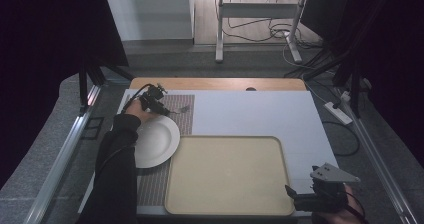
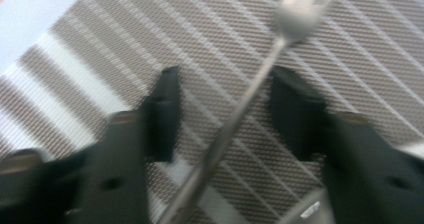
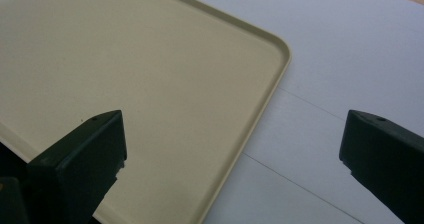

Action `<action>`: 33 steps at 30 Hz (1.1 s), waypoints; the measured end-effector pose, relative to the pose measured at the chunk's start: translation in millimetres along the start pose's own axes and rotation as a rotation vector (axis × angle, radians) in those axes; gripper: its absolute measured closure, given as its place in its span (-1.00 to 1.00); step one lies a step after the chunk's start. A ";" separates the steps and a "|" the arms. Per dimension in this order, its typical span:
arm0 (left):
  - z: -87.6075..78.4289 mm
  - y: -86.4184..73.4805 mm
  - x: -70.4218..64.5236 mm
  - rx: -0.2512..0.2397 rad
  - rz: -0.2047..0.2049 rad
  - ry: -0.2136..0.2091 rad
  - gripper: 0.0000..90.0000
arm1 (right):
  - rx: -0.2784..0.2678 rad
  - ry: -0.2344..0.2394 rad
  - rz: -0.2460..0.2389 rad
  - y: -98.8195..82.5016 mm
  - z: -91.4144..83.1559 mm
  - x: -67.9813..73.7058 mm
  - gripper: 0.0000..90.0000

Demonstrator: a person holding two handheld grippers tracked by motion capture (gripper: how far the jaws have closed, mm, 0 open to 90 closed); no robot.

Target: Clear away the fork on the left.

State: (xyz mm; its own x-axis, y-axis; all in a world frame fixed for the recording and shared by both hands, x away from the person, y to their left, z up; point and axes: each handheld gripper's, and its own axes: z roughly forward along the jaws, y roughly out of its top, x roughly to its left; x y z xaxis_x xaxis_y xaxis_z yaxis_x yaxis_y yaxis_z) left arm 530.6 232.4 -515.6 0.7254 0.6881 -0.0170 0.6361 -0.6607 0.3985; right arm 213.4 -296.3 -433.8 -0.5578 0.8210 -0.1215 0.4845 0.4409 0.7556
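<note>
Left gripper (image 2: 225, 109) jaws spread astride a blurred fork (image 2: 240, 109) (handle cut off); right gripper (image 3: 232, 149) jaws spread.

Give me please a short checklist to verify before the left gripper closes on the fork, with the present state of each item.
1. Left gripper open, one jaw on each side of the handle: ok.
2. Fork lies flat on the striped placemat, nothing on top of it: ok.
3. Handle centred between the jaws: ok; it crosses the gap on a slant.
4. Jaws low enough to catch the handle: cannot tell, the left gripper view is blurred.
5. White plate beside the left gripper, apart from the fork: ok in the high view.
6. Right gripper open and away from the fork, over the near right corner of the beige tray, holding nothing: ok.
</note>
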 end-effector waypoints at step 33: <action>-56.4 -24.8 15.7 0.002 -0.029 0.244 0.90 | 0.006 -0.003 -0.007 0.2 0.4 0.9 -1.00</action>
State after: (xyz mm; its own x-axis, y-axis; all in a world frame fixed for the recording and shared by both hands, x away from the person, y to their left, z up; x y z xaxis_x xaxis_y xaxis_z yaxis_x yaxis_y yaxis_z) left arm 511.3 276.5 -474.0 0.6217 0.7589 0.1939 0.6566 -0.6399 0.3991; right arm 213.2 -295.4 -434.0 -0.5592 0.8190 -0.1285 0.4849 0.4489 0.7506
